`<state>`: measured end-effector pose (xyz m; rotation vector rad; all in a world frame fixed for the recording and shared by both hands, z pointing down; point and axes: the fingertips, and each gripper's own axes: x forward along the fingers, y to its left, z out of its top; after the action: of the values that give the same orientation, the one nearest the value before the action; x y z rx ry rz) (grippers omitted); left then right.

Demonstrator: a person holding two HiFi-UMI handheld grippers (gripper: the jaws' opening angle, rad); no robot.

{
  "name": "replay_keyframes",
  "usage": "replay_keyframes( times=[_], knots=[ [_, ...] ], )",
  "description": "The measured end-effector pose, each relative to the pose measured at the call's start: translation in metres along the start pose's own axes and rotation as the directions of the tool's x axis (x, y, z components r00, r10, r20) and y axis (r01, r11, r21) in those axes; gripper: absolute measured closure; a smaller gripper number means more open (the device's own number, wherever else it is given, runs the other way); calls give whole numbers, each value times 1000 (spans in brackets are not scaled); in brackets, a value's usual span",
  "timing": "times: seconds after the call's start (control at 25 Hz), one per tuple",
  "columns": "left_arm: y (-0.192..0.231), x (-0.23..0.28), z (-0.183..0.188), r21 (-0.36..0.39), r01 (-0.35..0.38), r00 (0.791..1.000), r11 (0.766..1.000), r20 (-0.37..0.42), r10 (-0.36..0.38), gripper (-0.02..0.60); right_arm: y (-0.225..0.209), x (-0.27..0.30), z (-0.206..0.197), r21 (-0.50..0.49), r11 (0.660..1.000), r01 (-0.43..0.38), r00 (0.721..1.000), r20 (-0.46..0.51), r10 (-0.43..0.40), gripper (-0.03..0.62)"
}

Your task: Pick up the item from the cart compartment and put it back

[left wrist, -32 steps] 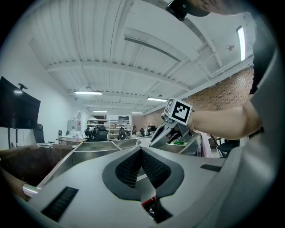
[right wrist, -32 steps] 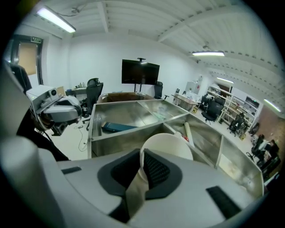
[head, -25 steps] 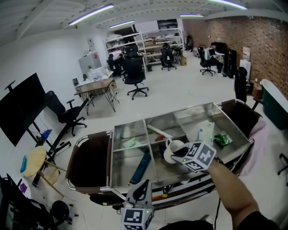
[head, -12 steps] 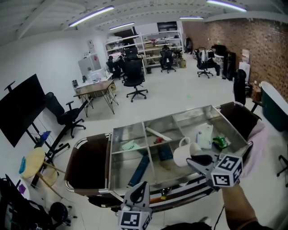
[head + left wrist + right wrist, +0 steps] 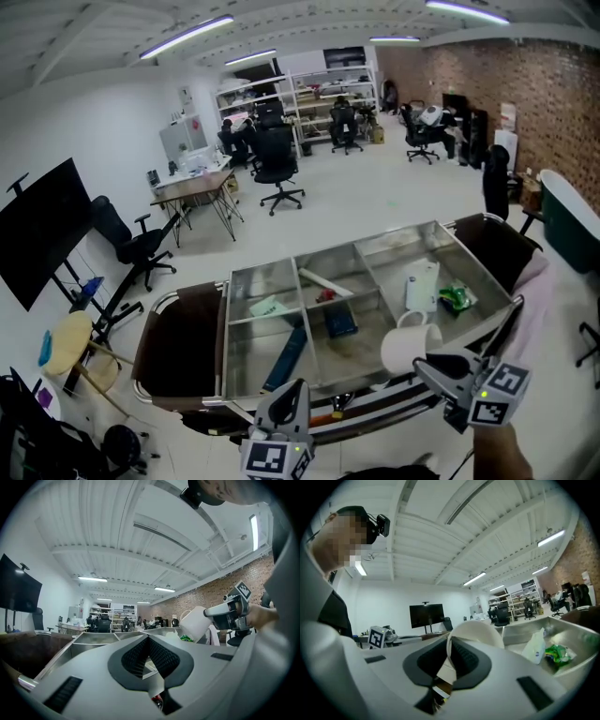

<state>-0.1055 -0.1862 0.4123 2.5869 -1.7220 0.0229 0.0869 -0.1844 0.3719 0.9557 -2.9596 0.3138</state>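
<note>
Right gripper view only: right gripper (image 5: 449, 654) jaws pinch mug (image 5: 480, 631) wall; left gripper (image 5: 148, 641) jaws closed.

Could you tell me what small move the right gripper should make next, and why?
Probably ease the mug forward and down into the cart: the right gripper is clamped on its wall, holding it lifted over the cart's near edge.

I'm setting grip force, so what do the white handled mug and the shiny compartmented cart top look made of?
White handled mug: probably glazed ceramic, judging by its smooth, opaque, slightly glossy wall. Hard plastic can't be ruled out.
Compartmented cart top: sheet metal, likely stainless steel with a brushed, fairly shiny finish. It is grey, reflects the ceiling light and has thin, straight dividers.
</note>
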Motion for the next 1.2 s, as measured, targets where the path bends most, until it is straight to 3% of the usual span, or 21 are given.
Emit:
replay_keyframes(
  times=[0.44, 0.6, 0.92, 1.2],
  knots=[
    [-10, 2, 1, 38, 26, 999, 999, -28, -25, 581, 5, 5, -8, -2, 1000, -8, 1000, -13, 8, 549],
    [-5, 2, 5, -1, 18, 1000, 1000, 1, -18, 581, 4, 8, -8, 1, 1000, -8, 1000, -15, 8, 549],
    [-4, 10, 14, 35, 13, 1000, 999, -8, -13, 581, 2, 10, -9, -7, 1000, -9, 1000, -28, 9, 549],
    [7, 16, 25, 61, -4, 1000, 998, 29, 3, 581, 0, 15, -9, -21, 1000, -9, 999, -41, 8, 549]
  ],
)
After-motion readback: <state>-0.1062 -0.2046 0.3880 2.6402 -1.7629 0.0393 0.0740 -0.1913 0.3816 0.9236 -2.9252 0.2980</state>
